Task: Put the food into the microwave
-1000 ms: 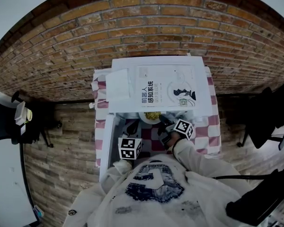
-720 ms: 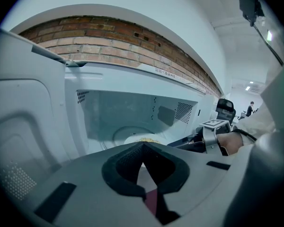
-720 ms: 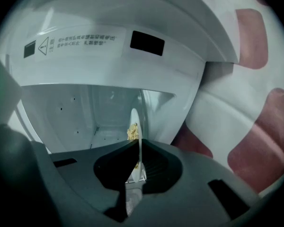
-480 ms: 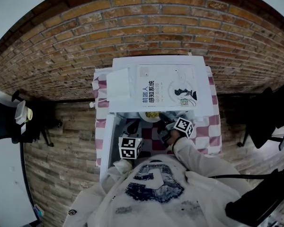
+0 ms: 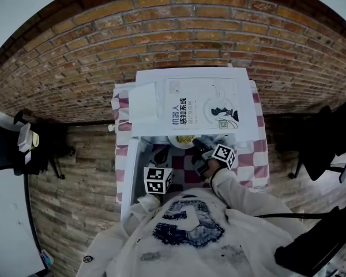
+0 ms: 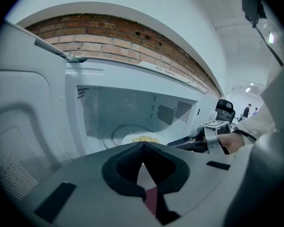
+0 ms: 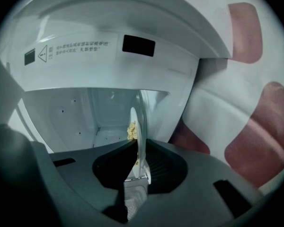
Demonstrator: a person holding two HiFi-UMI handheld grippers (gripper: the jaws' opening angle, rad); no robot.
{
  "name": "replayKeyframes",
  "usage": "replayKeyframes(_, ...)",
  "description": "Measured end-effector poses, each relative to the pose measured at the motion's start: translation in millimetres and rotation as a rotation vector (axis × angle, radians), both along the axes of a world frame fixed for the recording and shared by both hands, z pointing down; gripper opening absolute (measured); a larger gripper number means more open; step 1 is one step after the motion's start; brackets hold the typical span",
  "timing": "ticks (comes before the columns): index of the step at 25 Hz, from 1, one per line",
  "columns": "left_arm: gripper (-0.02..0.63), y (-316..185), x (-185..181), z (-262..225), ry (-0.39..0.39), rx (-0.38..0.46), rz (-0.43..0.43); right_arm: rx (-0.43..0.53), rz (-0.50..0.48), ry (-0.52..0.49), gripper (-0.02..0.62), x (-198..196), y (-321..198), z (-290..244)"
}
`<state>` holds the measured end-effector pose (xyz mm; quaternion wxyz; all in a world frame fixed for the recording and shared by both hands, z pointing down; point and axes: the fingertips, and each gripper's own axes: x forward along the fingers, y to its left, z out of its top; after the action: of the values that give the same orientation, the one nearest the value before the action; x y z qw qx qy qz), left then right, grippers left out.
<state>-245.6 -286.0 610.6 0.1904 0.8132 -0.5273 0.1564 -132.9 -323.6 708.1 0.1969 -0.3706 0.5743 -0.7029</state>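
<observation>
A white plate (image 5: 185,139) of yellow food (image 6: 143,138) sits at the mouth of the open white microwave (image 5: 144,77), low over the turntable. The right gripper view shows this plate (image 7: 141,136) edge-on between the jaws, its food (image 7: 131,130) on the left face. My right gripper (image 5: 200,148) is shut on the plate's rim and reaches into the cavity (image 6: 118,108) from the right. My left gripper (image 5: 161,159) hovers in front of the opening beside the open door (image 6: 23,126). Its jaws meet at the tips with nothing between them.
A book (image 5: 202,105) and a white sheet (image 5: 143,103) lie on top of the microwave. The microwave stands on a red-and-white checked cloth (image 7: 241,126) on a table against a brick wall (image 5: 179,33). Black chairs (image 5: 11,149) stand on both sides.
The plate and my right gripper have slid slightly deeper into the microwave. My left gripper has barely moved.
</observation>
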Motion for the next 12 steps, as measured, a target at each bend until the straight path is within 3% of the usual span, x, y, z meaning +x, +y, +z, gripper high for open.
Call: replayKeyframes(12, 0.008, 2.4, 5.2, 3.4, 0.000, -0.007, 0.010, 0.008, -0.056, -0.039, 0.043, 1.1, 25.1, -2.6)
